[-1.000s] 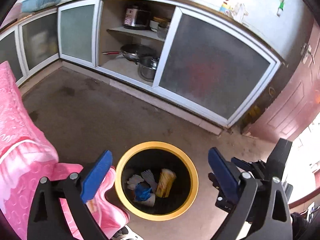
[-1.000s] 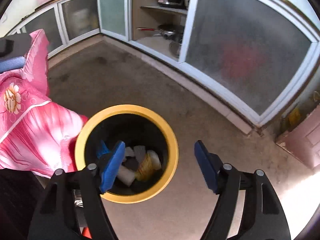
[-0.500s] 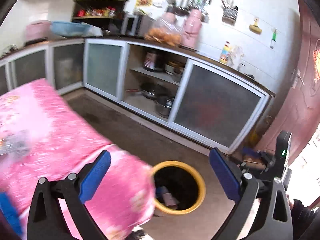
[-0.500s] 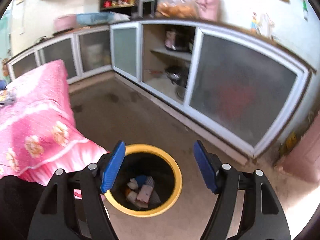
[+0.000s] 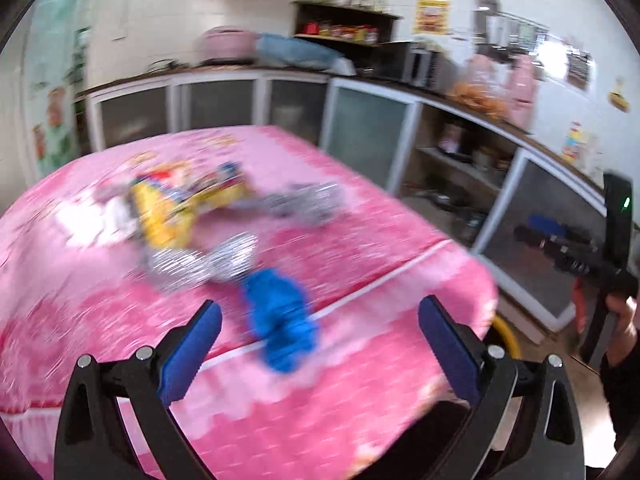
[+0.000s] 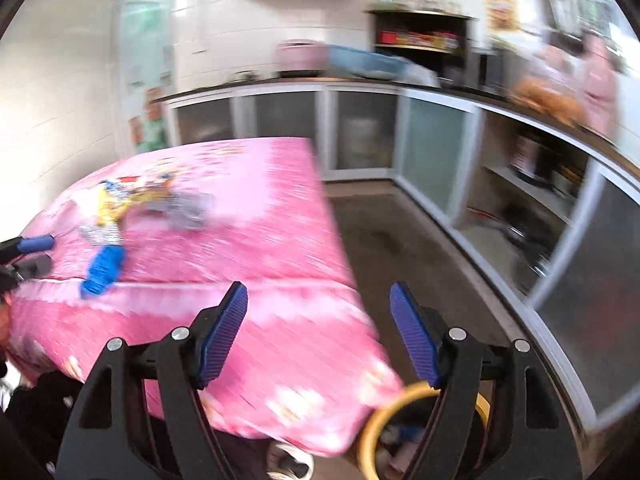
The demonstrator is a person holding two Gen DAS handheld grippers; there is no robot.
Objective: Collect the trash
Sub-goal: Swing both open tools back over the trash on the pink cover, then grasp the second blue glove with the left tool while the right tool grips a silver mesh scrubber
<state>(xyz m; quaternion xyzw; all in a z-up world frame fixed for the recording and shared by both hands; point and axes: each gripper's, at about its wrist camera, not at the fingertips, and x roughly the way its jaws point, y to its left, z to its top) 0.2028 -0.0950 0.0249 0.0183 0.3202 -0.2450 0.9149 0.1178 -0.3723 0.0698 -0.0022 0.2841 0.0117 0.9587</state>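
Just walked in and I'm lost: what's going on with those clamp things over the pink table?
A person holds two blue-padded grippers, the left gripper and the right gripper, both open and empty. They point at a pink-clothed table with litter on it: a crumpled blue wrapper, silvery foil and a yellow packet. A yellow-rimmed black bin stands beside the table.

This is a home kitchen. A dark countertop (image 5: 404,80) runs along white tiled walls above white-framed cabinets with frosted glass sliding doors (image 5: 366,132). One open compartment shows shelves holding blurred pots and an appliance (image 6: 532,196). A dark wooden shelf of jars and red containers (image 5: 344,26) stands on the counter. A table under a pink floral cloth (image 6: 248,216) fills the middle of the room.
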